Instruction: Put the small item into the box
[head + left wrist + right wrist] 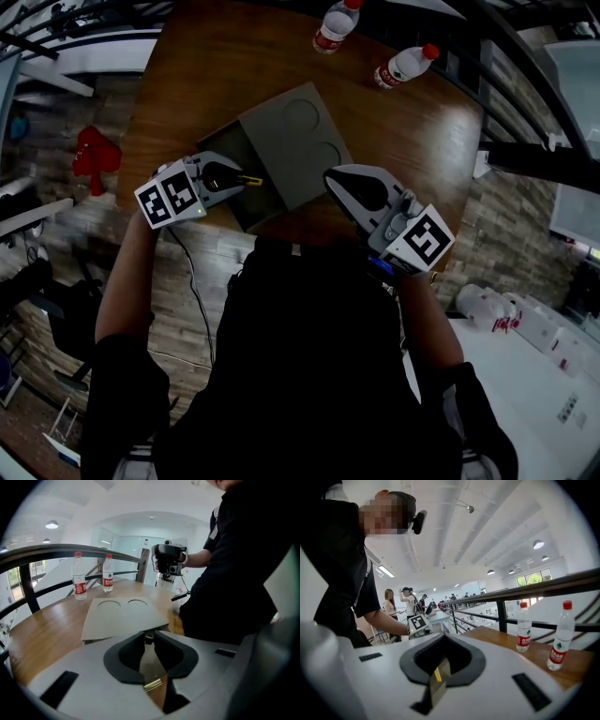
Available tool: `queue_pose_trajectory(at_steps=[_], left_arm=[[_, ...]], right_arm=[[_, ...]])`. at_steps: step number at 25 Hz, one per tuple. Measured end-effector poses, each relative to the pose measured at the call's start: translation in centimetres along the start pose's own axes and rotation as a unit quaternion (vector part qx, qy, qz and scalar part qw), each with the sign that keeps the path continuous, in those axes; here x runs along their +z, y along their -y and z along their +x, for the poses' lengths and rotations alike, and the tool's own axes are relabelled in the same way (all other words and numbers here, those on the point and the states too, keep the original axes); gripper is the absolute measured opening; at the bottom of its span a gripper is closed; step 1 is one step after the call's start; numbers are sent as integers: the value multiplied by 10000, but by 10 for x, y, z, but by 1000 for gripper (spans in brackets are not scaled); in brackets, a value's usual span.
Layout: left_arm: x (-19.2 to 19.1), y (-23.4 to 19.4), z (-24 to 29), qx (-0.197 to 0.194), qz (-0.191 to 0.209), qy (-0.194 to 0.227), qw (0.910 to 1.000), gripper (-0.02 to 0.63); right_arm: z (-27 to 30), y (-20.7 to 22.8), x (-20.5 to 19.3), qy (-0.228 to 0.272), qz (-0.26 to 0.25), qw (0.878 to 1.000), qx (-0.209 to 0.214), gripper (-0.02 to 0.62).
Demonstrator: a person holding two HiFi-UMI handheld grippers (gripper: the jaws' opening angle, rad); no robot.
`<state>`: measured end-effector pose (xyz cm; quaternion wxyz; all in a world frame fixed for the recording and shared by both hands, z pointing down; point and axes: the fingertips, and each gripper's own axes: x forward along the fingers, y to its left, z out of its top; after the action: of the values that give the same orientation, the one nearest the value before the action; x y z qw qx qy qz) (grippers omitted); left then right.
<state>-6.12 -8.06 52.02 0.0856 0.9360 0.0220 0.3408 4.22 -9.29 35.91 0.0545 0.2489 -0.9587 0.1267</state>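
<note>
A flat grey box [281,155] lies on the wooden table [216,66]. Its lid [124,616], with two round dents, is shifted right and leaves a dark opening [225,150] on the left. My left gripper [242,178] hangs over that opening, its jaw tips [149,637] shut on a small item that is mostly hidden; only a yellowish bit shows at the tip. My right gripper [330,178] is held shut and empty at the box's near right corner. It is tilted up, away from the table [444,635].
Two water bottles [335,26] [403,64] stand at the table's far edge, beyond the box. A black railing [70,552] runs behind them. A cable [192,281] hangs from the left gripper. The person's dark torso fills the near side.
</note>
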Motion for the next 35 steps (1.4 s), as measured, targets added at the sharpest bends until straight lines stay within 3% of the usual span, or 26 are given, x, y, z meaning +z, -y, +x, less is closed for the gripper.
queue_pose_trajectory(at_steps=[3, 18, 24, 35], left_arm=[[-3, -1, 6, -52, 70, -88, 9999, 75], [-23, -1, 28, -190, 271, -522, 9981, 75], [-30, -3, 29, -132, 529, -921, 9943, 75], [-57, -12, 35, 18, 491, -1782, 9828, 69]], right_arm=[[-8, 10, -6, -188, -70, 9996, -178, 11], [-14, 12, -4, -125, -99, 9994, -322, 11], [-19, 15, -8, -223, -147, 9989, -374, 11], [-17, 16, -7, -183, -142, 9992, -341, 11]])
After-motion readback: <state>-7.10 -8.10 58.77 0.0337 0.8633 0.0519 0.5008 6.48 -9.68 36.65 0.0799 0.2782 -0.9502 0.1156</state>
